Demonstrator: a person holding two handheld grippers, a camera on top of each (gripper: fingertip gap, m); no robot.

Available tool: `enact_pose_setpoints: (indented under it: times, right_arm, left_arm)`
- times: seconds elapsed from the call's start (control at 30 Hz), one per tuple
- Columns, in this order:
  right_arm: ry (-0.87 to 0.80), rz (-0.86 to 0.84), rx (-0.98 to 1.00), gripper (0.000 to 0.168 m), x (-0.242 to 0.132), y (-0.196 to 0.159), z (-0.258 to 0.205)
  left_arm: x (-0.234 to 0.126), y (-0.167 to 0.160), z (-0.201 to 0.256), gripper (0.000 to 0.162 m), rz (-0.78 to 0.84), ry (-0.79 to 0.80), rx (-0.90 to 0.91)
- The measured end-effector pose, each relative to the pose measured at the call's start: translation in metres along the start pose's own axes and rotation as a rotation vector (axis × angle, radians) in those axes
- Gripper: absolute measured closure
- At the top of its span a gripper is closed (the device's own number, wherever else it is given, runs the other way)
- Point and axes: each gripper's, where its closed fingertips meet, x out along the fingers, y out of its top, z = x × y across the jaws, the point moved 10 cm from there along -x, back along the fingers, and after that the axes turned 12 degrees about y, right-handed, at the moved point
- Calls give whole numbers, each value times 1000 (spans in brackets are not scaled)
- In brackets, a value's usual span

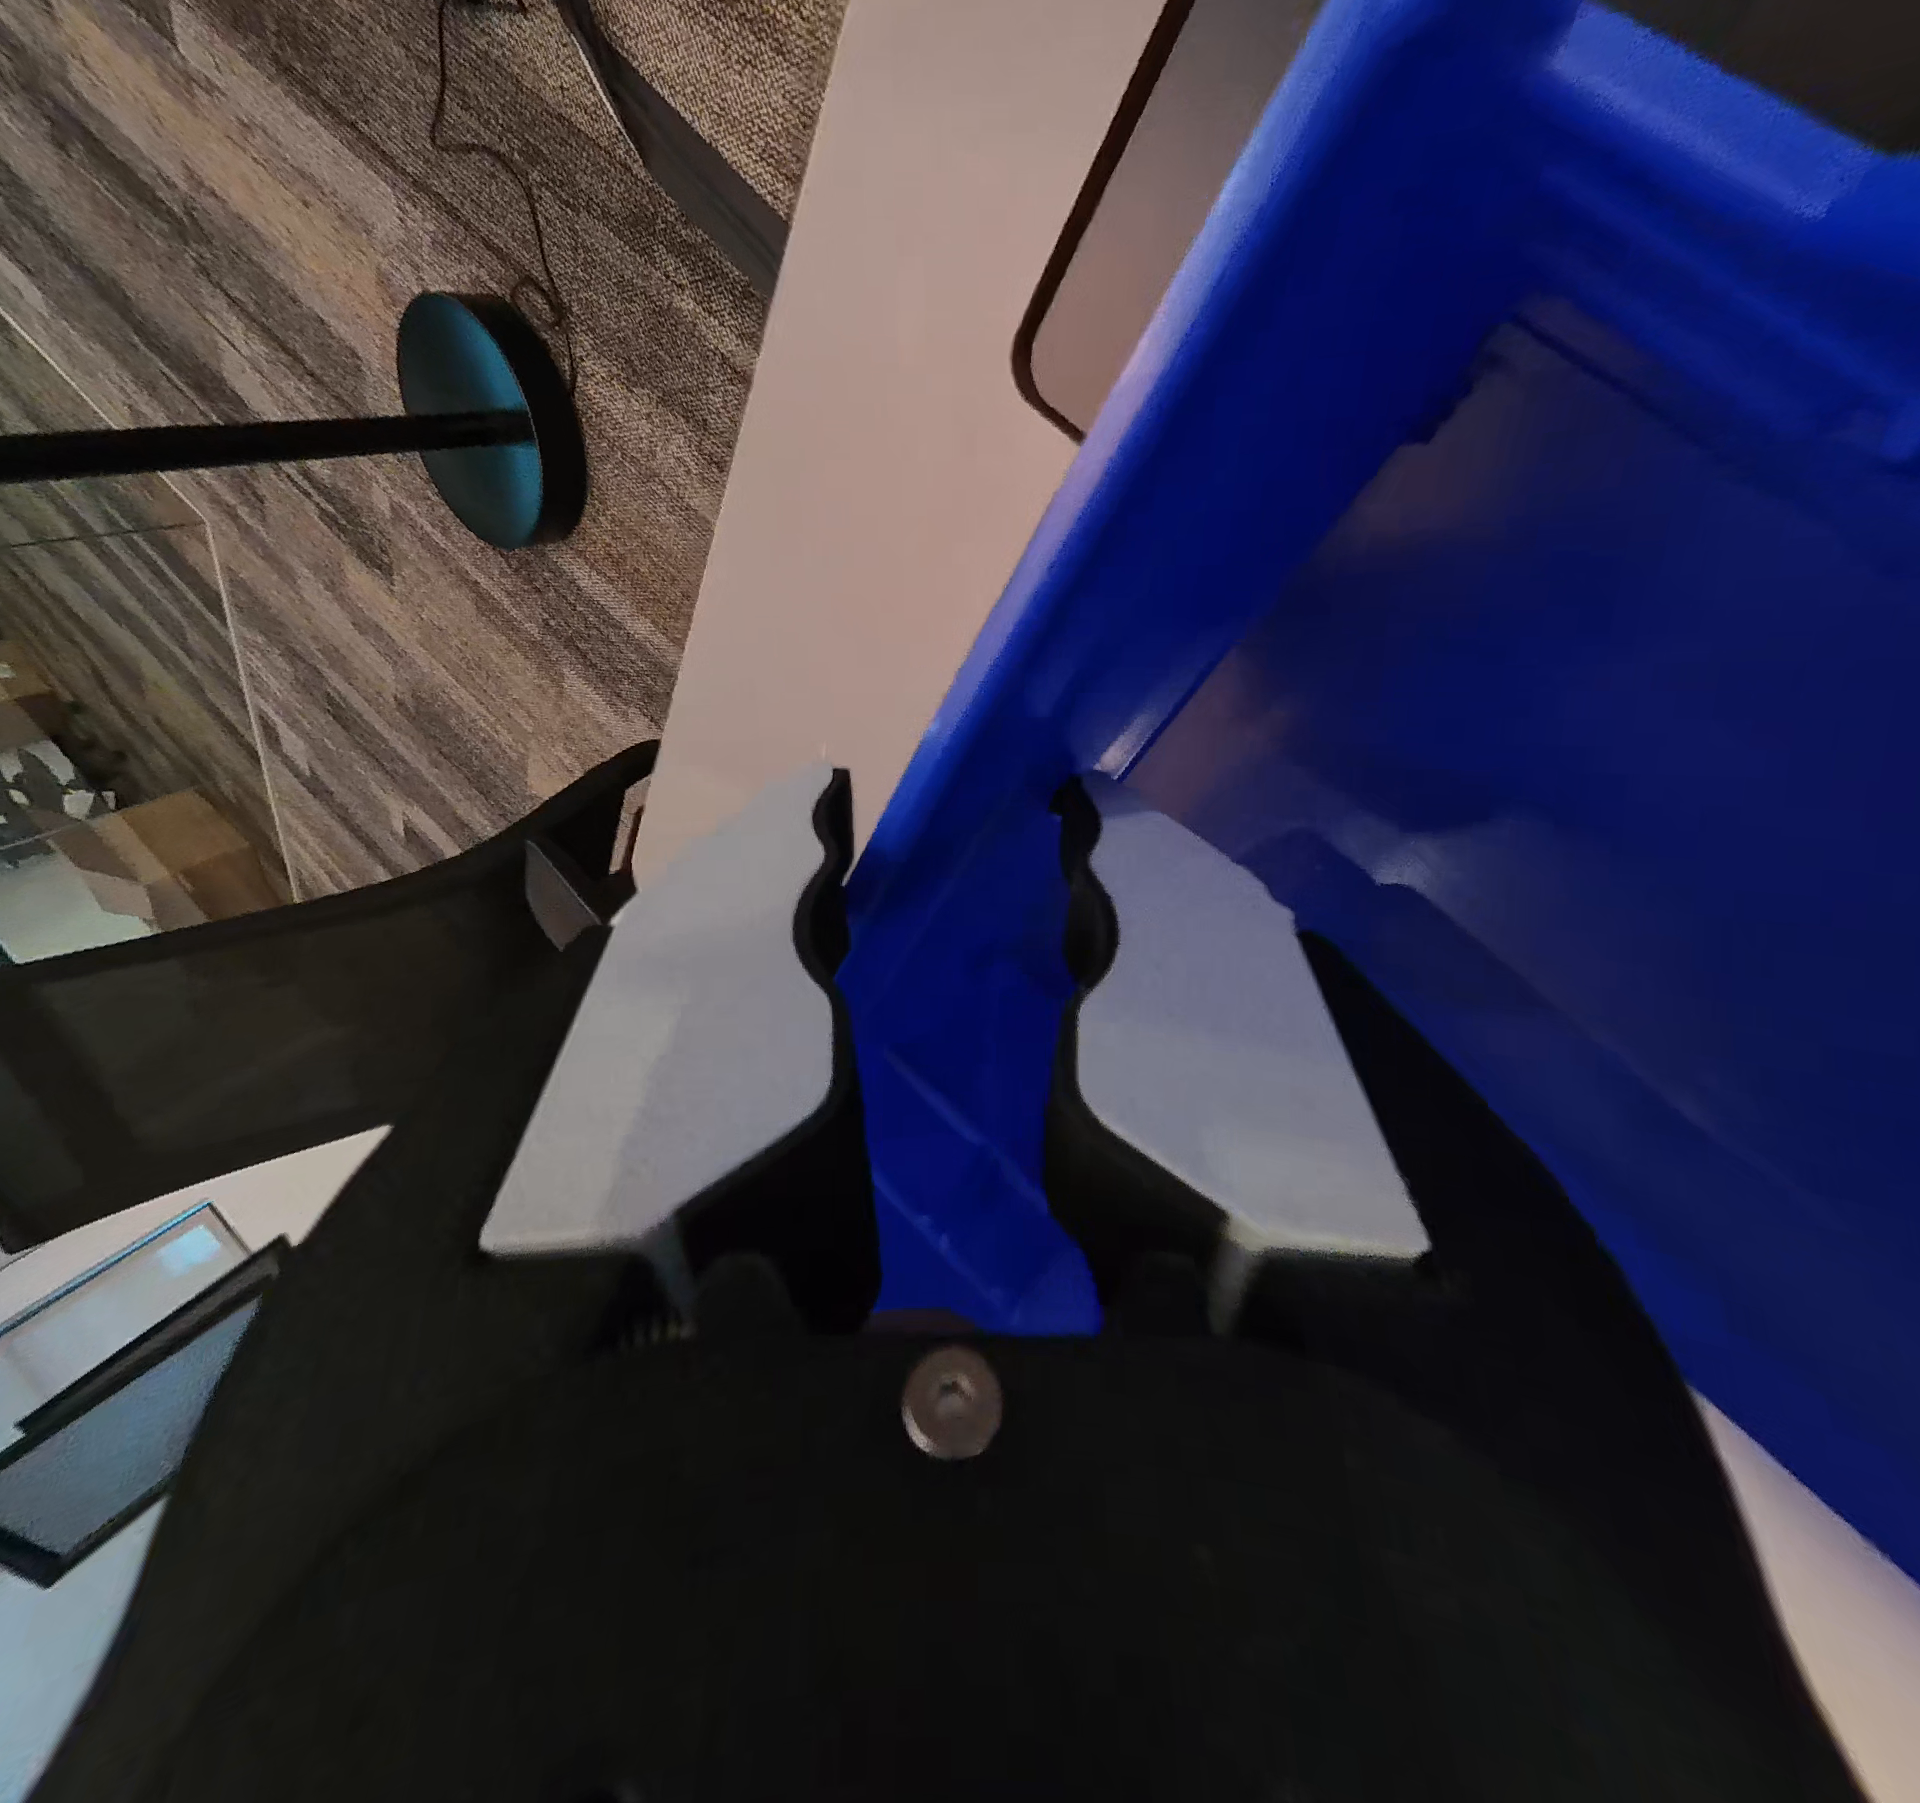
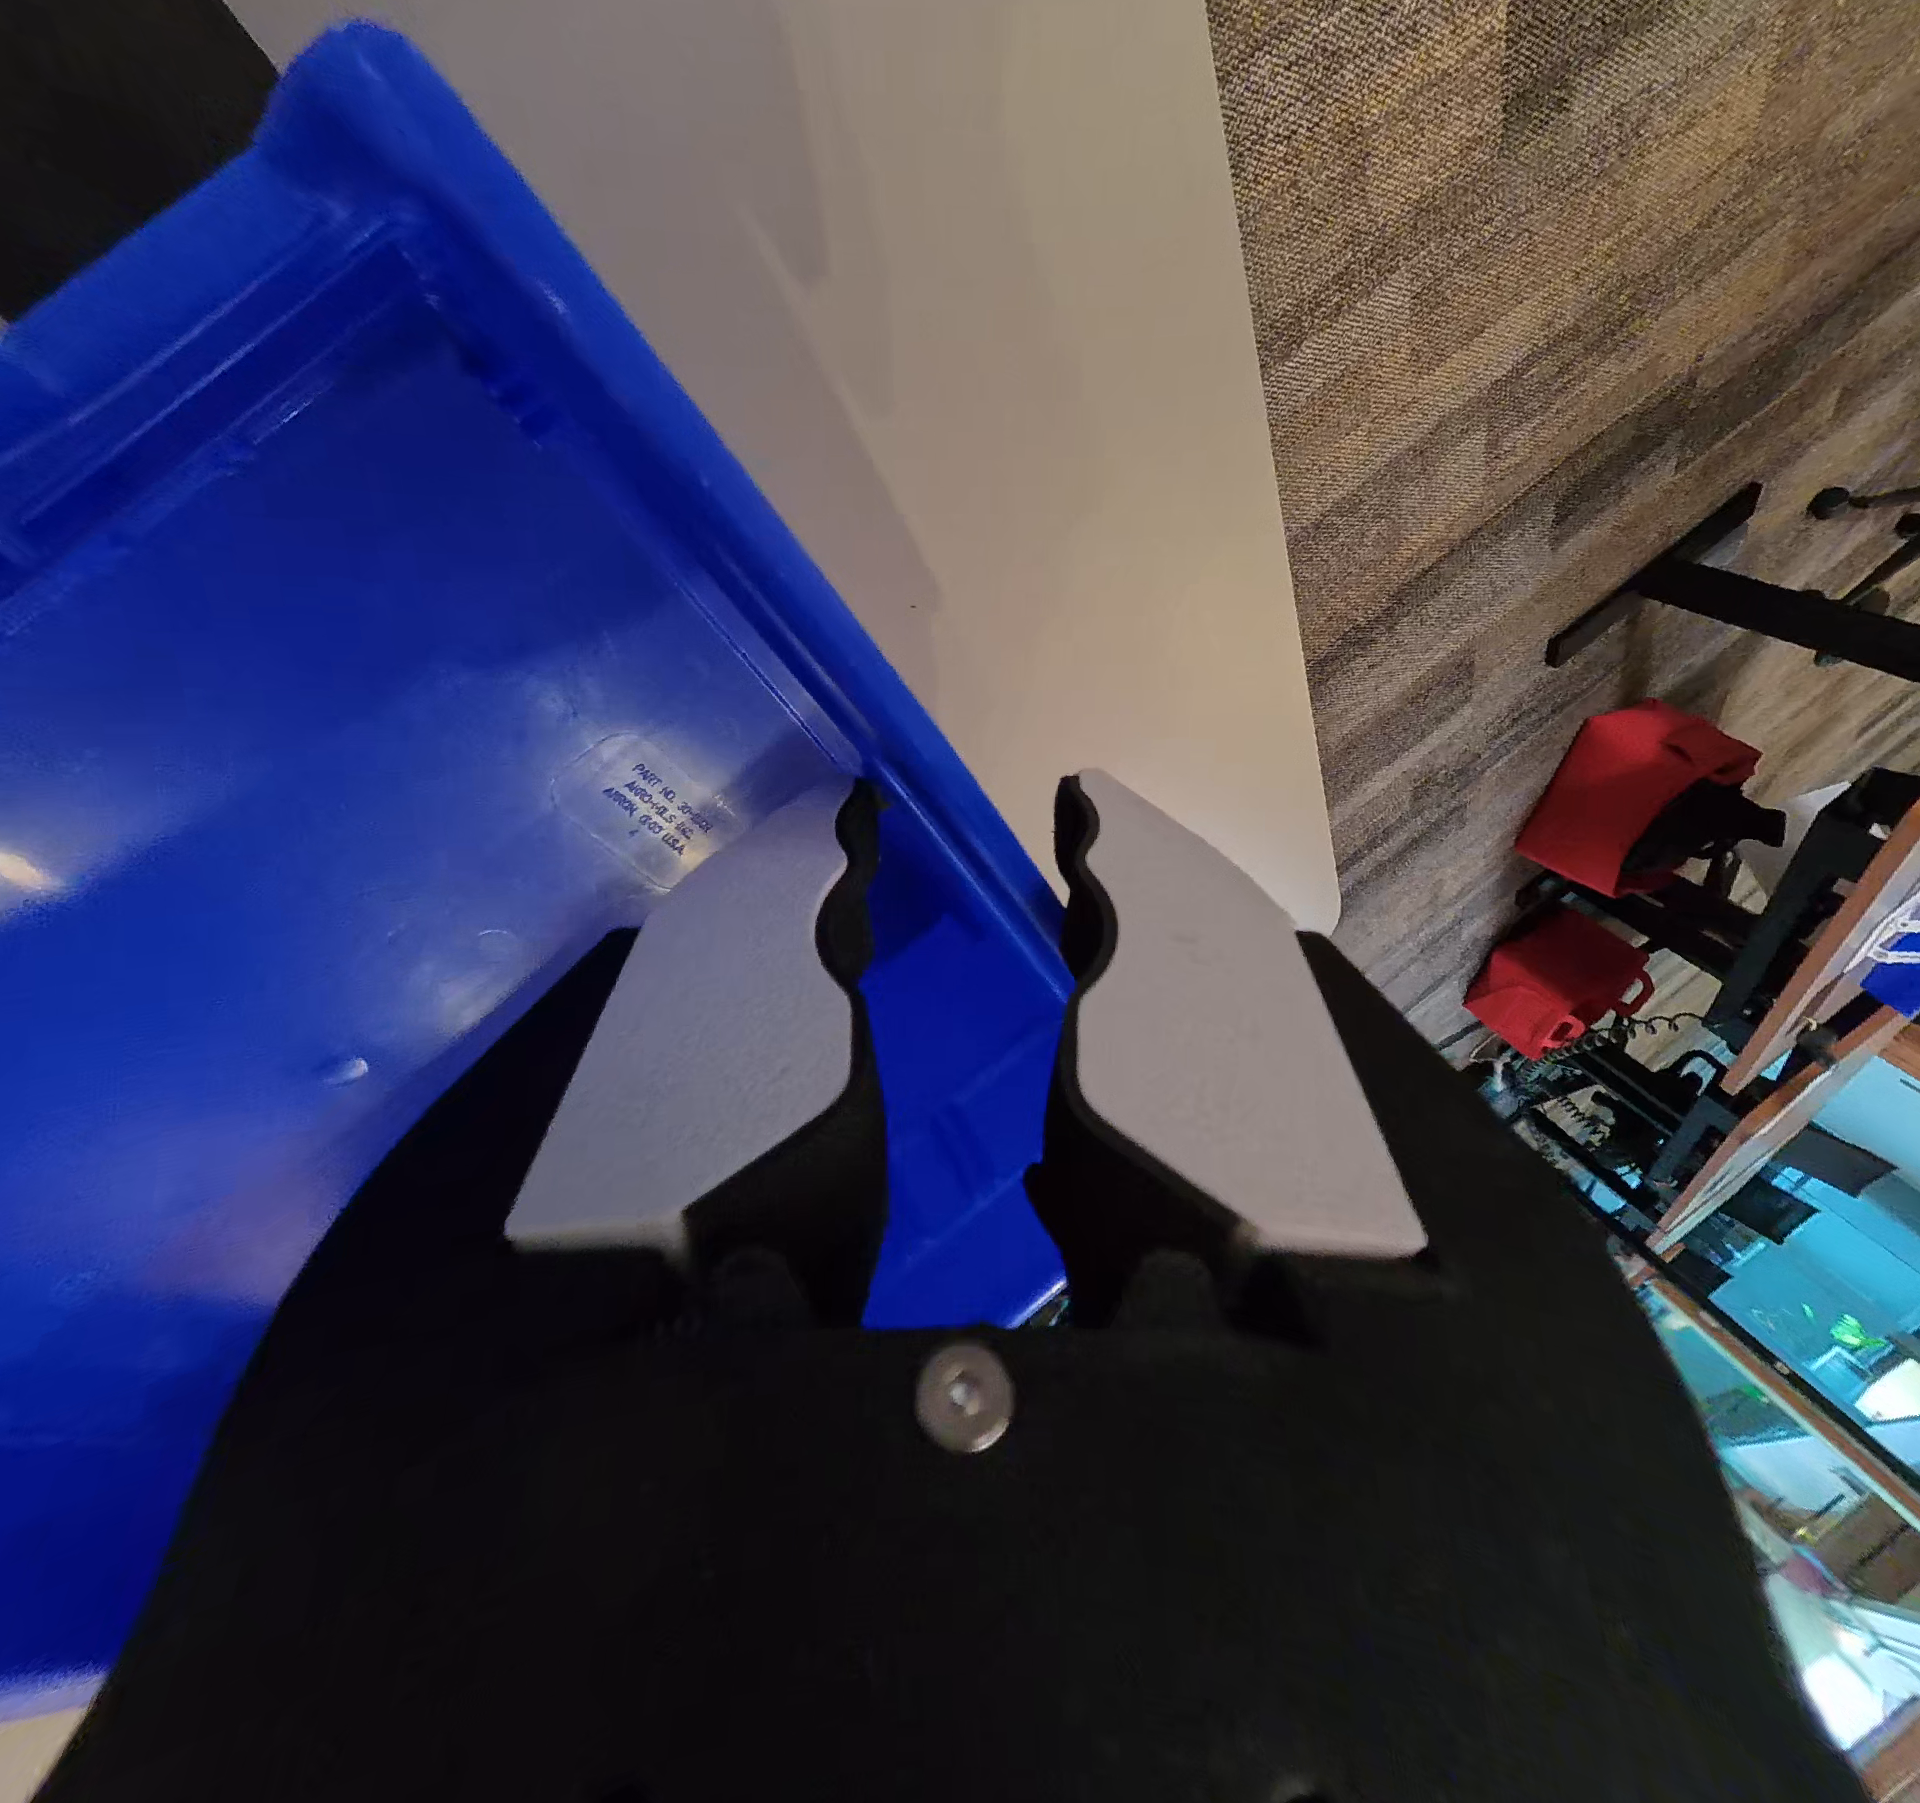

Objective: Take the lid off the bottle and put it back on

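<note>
Oddly, no bottle or lid shows in either view. Left claw (image 1: 951, 880) and right claw (image 2: 966, 880) each clamp opposite walls of a glossy blue plastic bin (image 2: 312, 714) (tilted over the white tabletop (image 2: 1039, 299)). Uneven pull could twist it free.

— How does the left claw (image 1: 951, 797) stand?
— Its two grey fingers (image 1: 707, 1005) are drawn close, clamped on the wall of a blue bin (image 1: 1558, 818), one finger on each side of it.
— And the right claw (image 2: 966, 797)?
— Likewise: fingers (image 2: 1226, 1026) drawn in, straddling the opposite wall of that bin (image 2: 312, 714); whether both pads touch it, I cannot tell.
</note>
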Motion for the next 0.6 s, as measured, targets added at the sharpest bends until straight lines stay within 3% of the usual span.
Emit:
enact_pose_setpoints:
  times: [0.07, 0.13, 0.23, 0.3, 0.4, 0.47, 0.6]
  right_arm:
    - [-31, 23, 33, 126, -2, -2, -2]
    - [-81, 92, 74, 99, -12, -7, -6]
    - [-131, 227, 102, 104, -46, -21, -24]
    - [-183, 330, 115, 107, -75, -32, -44]
    - [-222, 497, 125, 106, -120, -47, -92]
    - [-223, 636, 112, 113, -146, -54, -135]
    - [-164, 845, 60, 108, -170, -46, -230]
  left_arm:
    - [-2, -2, -2, 110, -6, -43, -46]
    - [-11, -8, -8, 89, 8, -45, -111]
    - [-44, -26, -18, 80, 84, 12, -212]
    - [-79, -41, -21, 81, 187, 39, -327]
    - [-144, -61, -10, 68, 362, 26, -482]
    - [-189, -67, 15, 62, 505, -47, -540]
    - [-262, -57, 94, 61, 706, -131, -502]
